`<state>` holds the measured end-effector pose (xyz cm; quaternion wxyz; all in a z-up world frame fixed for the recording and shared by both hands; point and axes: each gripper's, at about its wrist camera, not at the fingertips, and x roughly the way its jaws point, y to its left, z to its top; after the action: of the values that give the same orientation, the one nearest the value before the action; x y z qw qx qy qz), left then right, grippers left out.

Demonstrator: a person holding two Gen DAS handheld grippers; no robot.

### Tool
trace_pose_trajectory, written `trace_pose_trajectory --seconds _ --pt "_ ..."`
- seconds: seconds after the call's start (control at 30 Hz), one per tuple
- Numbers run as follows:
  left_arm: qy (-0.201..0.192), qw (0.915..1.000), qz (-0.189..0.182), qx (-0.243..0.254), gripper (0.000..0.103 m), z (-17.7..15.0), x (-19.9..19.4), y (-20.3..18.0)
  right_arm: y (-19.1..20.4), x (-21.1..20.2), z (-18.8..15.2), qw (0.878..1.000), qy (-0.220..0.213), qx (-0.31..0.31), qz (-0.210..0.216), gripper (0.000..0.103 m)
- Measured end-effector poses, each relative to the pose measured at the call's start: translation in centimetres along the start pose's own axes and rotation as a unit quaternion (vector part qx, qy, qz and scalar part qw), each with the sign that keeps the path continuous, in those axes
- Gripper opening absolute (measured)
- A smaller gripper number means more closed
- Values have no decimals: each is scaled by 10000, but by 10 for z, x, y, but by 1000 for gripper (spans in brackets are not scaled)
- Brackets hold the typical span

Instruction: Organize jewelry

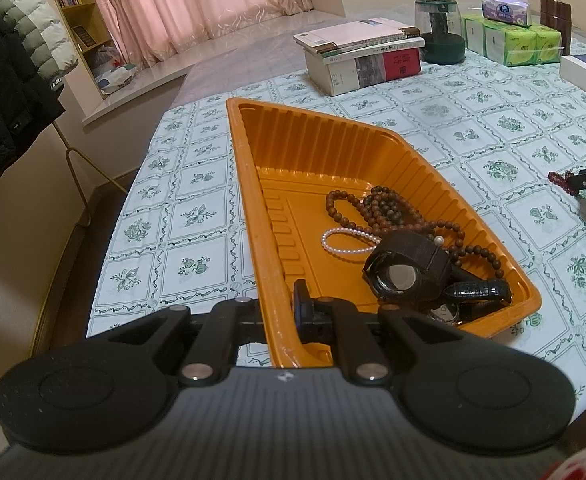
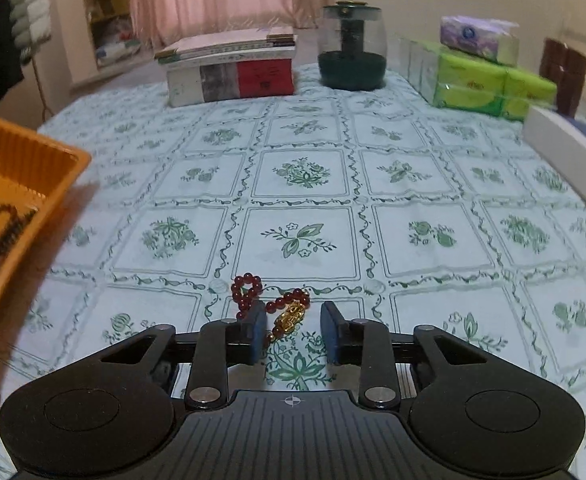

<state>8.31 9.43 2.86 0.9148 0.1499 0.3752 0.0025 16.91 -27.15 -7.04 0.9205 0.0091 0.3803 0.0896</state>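
A: Left gripper (image 1: 283, 312)? Clamped narrow on near wall of orange tray (image 1: 249, 216), beads and watches inside.

B: Right gripper (image 2: 293, 332)? Jaws apart, not pressing. Red bead bracelet (image 2: 267, 300) on tablecloth (image 2: 433, 184), between fingertips, trailing toward 11 o'clock.

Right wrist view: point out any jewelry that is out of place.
The red bead bracelet with a gold charm lies on the tablecloth, outside the orange tray that holds the other jewelry. The right gripper straddles it, not yet gripping.
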Motion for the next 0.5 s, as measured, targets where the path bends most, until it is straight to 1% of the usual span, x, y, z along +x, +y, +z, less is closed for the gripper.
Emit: trace_pose_trajectory --seconds 0.07,0.1,0.13,0.23,0.3,0.5 --pt "0 10000 2 0 9 0 0 0 1 2 -1 10000 -6 -61 -25 25" --pt "0 10000 1 -1 9 0 0 0 1 3 -1 9999 -6 -106 -42 20" --pt "-1 10000 0 -3 9 0 0 0 2 3 -2 9998 -8 -169 -45 10" --pt "1 10000 2 -1 9 0 0 0 5 0 -2 9993 6 -381 -43 5" --pt "1 10000 2 3 9 1 0 0 7 -4 0 9991 -31 -424 -28 5" --pt "-6 10000 0 10 9 -1 1 0 17 -28 13 9976 -382 -576 50 5"
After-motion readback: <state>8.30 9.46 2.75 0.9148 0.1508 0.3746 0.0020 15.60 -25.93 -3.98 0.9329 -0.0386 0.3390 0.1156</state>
